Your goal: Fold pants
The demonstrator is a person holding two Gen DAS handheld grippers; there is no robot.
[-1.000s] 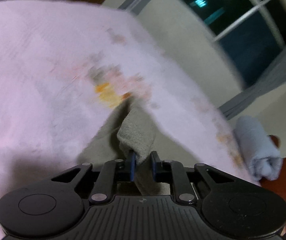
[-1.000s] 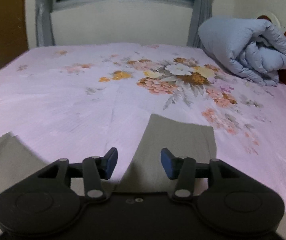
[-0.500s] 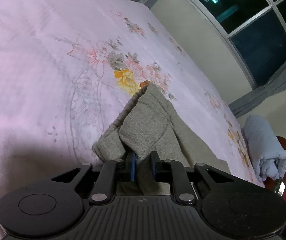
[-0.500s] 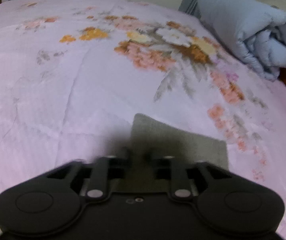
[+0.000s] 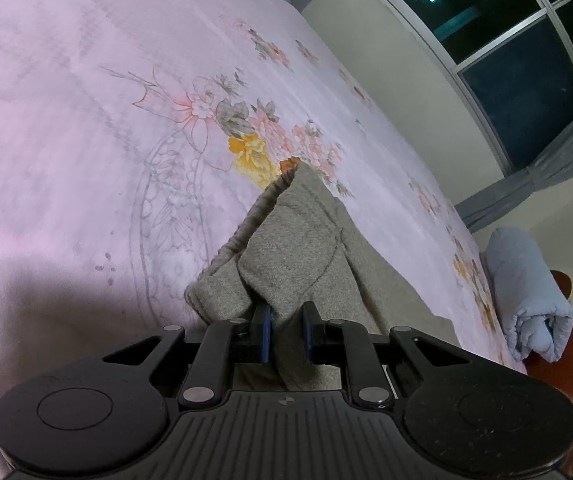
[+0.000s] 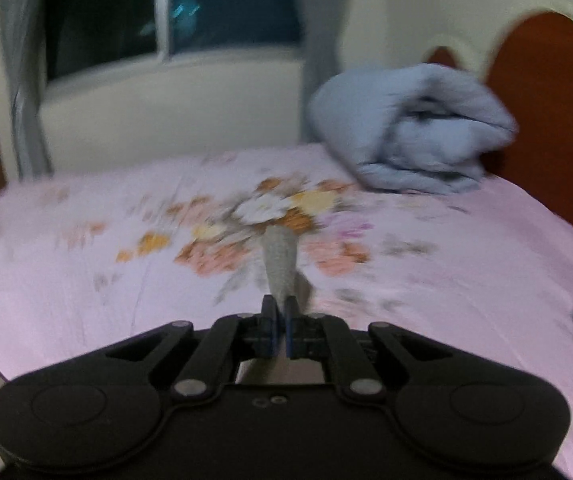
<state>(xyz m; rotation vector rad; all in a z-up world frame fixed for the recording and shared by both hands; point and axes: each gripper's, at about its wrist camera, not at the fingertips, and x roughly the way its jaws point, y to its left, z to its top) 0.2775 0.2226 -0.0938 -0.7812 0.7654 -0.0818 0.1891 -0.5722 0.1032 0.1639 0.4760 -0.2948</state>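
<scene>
The grey-brown pants point(image 5: 298, 248) lie on the pink floral bed sheet point(image 5: 86, 128). My left gripper point(image 5: 284, 334) is shut on a fold of the pants near the ribbed waistband, and the cloth bunches up in front of it. My right gripper point(image 6: 280, 330) is shut on another part of the pants point(image 6: 280, 260), which stands up as a narrow strip above the fingertips. The right wrist view is blurred by motion.
A rolled light-blue quilt point(image 6: 410, 136) lies at the head of the bed by the red-brown headboard point(image 6: 546, 100); it also shows in the left wrist view point(image 5: 526, 296). A dark window point(image 6: 166, 12) with grey curtains is behind the bed.
My right gripper went from open above the flat pant leg to shut on it and has lifted the cloth. My left gripper stays shut on the pants; its view has steadied.
</scene>
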